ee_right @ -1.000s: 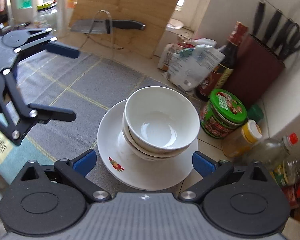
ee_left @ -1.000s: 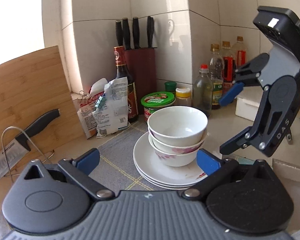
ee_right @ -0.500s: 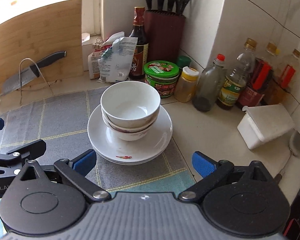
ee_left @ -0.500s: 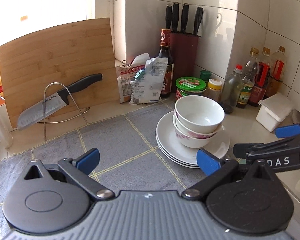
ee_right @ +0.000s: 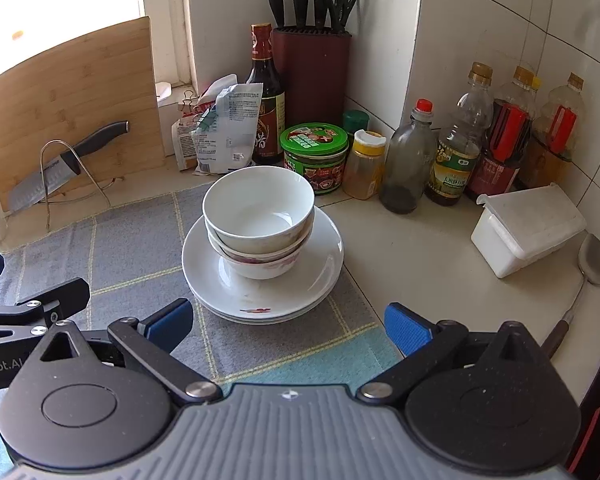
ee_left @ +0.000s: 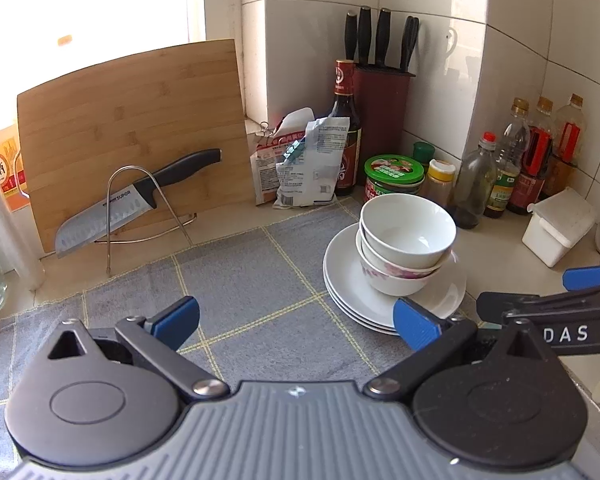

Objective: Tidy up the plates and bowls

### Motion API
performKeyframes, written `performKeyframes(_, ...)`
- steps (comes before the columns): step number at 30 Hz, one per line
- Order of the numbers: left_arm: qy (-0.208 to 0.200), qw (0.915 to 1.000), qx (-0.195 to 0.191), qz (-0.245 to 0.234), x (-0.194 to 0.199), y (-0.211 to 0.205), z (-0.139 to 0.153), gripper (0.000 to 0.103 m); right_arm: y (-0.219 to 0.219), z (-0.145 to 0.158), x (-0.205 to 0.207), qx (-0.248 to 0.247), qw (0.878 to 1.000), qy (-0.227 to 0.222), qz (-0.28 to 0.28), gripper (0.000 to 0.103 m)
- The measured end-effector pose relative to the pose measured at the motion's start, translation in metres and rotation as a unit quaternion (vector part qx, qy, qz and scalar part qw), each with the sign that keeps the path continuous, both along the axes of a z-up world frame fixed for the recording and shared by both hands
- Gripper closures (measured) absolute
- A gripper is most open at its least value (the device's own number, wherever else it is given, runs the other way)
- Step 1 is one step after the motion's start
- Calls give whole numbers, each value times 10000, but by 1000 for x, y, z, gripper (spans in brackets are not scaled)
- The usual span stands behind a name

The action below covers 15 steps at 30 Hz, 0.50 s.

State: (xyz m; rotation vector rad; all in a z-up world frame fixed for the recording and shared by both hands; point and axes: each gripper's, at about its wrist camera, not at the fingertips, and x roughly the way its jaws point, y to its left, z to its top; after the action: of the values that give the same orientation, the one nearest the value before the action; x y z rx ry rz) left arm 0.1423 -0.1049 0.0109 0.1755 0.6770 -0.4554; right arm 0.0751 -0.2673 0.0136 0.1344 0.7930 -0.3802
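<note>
Both the left tongs point(ee_left: 296, 322) and the right tongs point(ee_right: 288, 322) are held wide with nothing in them. The bowls point(ee_right: 258, 216) are stacked on the plates point(ee_right: 320, 276), set on the gray cloth point(ee_right: 140, 252) on the counter point(ee_right: 420, 264).

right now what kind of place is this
Most likely a home kitchen counter: a knife block stands in the tiled corner, sauce and oil bottles line the wall, and stacked bowls sit on plates.
</note>
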Motion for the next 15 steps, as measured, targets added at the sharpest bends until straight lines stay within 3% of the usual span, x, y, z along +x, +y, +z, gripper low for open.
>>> performKeyframes(15,1,10000,-47,30,0,-2,2,1,-5,1,0,47,10000,-9,-24,0)
